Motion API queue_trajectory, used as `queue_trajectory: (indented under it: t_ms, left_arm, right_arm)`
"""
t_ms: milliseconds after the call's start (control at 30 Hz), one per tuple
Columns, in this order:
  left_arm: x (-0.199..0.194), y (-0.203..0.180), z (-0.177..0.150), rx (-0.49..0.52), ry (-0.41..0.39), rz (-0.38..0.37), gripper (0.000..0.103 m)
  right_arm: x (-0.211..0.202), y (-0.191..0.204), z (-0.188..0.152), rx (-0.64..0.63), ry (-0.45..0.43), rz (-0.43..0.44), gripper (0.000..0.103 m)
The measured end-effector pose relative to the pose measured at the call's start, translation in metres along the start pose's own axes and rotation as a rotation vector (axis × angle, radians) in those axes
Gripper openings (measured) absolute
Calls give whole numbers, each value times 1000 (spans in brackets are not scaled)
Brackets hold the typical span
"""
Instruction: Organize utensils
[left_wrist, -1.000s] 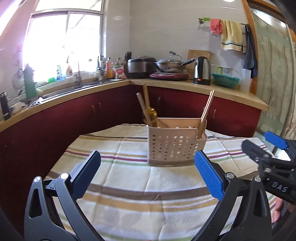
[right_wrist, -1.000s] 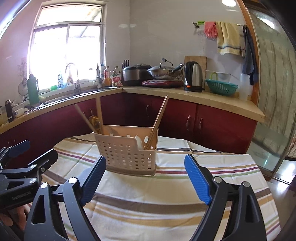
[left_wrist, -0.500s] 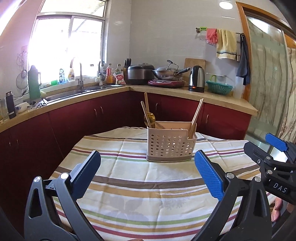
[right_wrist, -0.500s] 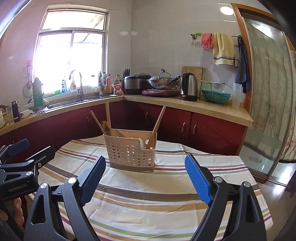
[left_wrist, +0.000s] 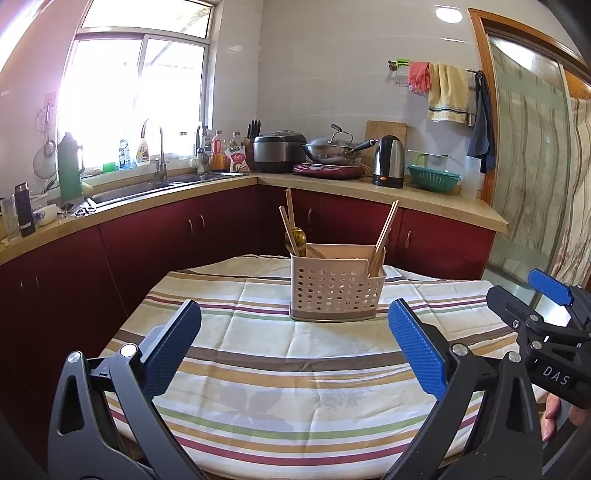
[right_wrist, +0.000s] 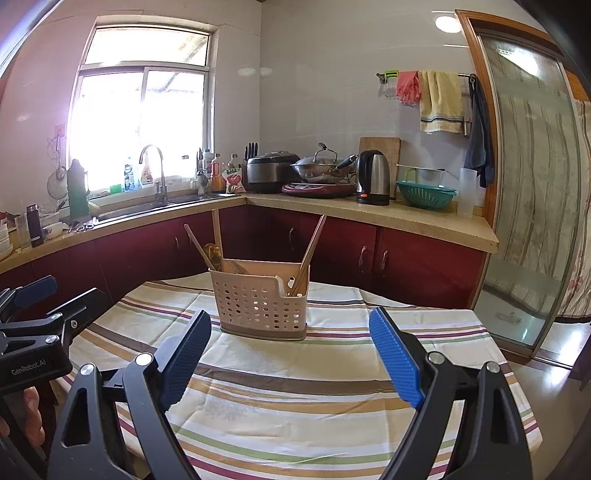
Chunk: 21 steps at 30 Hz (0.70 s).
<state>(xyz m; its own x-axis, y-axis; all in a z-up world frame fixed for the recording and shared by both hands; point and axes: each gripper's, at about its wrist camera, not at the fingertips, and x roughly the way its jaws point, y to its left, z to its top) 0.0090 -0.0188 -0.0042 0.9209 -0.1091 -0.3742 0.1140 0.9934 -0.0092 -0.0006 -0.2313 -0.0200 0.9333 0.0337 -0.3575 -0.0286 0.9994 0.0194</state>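
The lower ends of all utensils are concealed by the walls of the cream perforated plastic utensil caddy (left_wrist: 337, 286), so their heads and tips cannot be identified. The interior partitions are only partly seen: a lowered corner section is visible at the caddy's right end, but the number of compartments cannot be determined. The near edge of the bench (left_wrist: 280, 373), covered by a cream cloth with multicoloured stripes, is cut off by the bodies of both tools. Only the fingertips of the hands holding the tools are seen at the frame edges.

The caddy is placed upright on the far half of the bench, well apart from both tools. At its left end, two light wooden handles (left_wrist: 289, 227) and a gold-coloured metal spoon (left_wrist: 295, 238) are contained, leaning leftward and upward. At its right end, a pair of light wooden chopsticks (left_wrist: 384, 236) is contained, tilted to the right.

The left tool (left_wrist: 293, 343) is held over the near part of the bench with its blue ribbed pads spread wide; nothing is gripped between them. The right tool (right_wrist: 290, 354) is likewise held with its pads wide apart and nothing between them. Each tool is partly visible at the edge of the other's view.
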Motion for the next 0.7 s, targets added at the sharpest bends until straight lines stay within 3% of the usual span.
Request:
queue_trajectory:
  t_ms: [700]
  left_arm:
    - [3,0,-1,-17,16,-8,99]
  right_arm:
    - [0,-2,-2,7,-2,-5,85]
